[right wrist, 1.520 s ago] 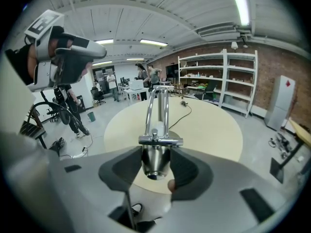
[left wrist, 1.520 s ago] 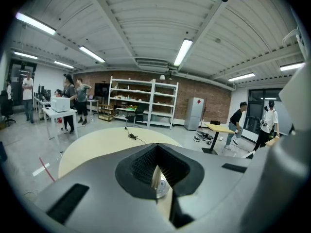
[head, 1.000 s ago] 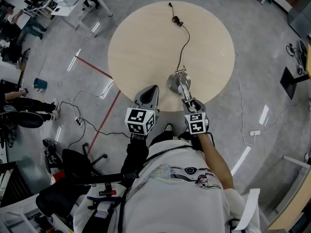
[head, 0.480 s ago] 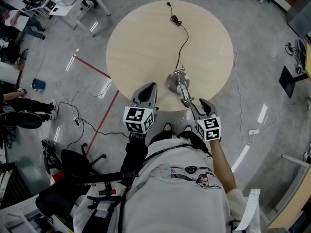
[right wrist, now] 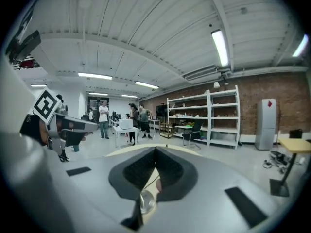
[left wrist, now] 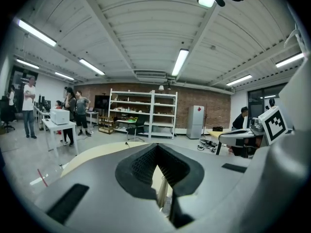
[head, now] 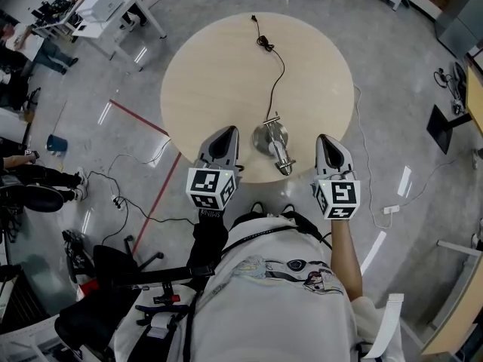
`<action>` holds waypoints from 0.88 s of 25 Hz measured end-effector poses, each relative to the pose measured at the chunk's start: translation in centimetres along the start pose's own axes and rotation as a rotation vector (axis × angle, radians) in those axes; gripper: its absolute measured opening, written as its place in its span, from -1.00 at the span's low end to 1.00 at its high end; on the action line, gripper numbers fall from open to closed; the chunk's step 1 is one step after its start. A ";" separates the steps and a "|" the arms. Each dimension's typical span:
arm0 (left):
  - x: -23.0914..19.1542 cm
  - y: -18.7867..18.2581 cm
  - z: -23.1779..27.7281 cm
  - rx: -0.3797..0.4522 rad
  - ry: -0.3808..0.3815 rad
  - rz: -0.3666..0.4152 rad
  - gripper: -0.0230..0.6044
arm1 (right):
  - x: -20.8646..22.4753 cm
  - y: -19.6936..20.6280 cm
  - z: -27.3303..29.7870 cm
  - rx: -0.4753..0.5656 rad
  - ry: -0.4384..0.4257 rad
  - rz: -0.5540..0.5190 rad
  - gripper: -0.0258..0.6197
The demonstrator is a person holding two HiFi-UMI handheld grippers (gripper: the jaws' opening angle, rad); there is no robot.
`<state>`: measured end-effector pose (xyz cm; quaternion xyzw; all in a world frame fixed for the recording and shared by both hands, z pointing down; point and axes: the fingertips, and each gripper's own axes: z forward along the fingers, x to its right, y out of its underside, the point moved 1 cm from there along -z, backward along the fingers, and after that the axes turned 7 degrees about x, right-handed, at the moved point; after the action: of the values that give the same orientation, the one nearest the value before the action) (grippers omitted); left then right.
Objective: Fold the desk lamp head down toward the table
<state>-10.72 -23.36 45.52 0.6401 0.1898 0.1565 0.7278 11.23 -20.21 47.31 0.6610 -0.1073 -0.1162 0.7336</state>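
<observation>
The silver desk lamp (head: 272, 139) lies folded low on the round wooden table (head: 219, 74), close to its near edge, with its head (head: 282, 163) pointing toward me. Its black cord (head: 278, 74) runs to the far side. My left gripper (head: 226, 133) hovers left of the lamp, shut and empty; in the left gripper view (left wrist: 158, 147) a strip of the lamp shows below the jaws. My right gripper (head: 327, 139) hangs right of the lamp and clear of it, its jaws closing to shut with nothing between them. The lamp base (right wrist: 146, 200) shows beneath the right gripper (right wrist: 155, 150).
A white side table with a printer (head: 106, 4) stands far left, with people near it. Red tape (head: 143, 105) and loose cables cross the floor. A black chair (head: 113, 266) is behind me at left. Shelves (left wrist: 141, 113) line the far brick wall.
My right gripper let go of the lamp's head end, rose and swung out to the right, then shut empty. The left gripper rose a little. The lamp stays folded down.
</observation>
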 end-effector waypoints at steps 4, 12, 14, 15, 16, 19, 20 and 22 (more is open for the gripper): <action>0.2 -1.1 0.4 0.029 0.001 0.017 -0.93 | 0.3 -2.8 -0.1 0.072 0.032 0.012 -0.91; 1.0 -2.6 1.1 0.069 0.007 0.056 -0.93 | 0.8 -5.3 0.3 0.141 0.074 0.022 -0.91; 1.2 -2.7 1.2 0.072 0.009 0.057 -0.93 | 0.9 -5.4 0.4 0.143 0.076 0.021 -0.91; 1.2 -2.7 1.2 0.073 0.010 0.057 -0.93 | 0.9 -5.4 0.4 0.142 0.076 0.021 -0.91; 1.2 -2.7 1.2 0.073 0.010 0.058 -0.93 | 1.0 -5.4 0.3 0.141 0.077 0.021 -0.91; 1.3 -2.7 1.2 0.073 0.010 0.058 -0.93 | 1.0 -5.4 0.3 0.134 0.078 0.020 -0.91; 1.3 -2.7 1.2 0.073 0.010 0.058 -0.93 | 0.9 -5.4 0.3 0.133 0.078 0.020 -0.91; 1.3 -2.6 1.2 0.070 0.011 0.057 -0.93 | 0.9 -5.3 0.3 0.132 0.077 0.020 -0.91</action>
<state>-9.08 -24.11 43.01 0.6693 0.1809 0.1742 0.6993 11.83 -21.29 42.02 0.7108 -0.0930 -0.0758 0.6931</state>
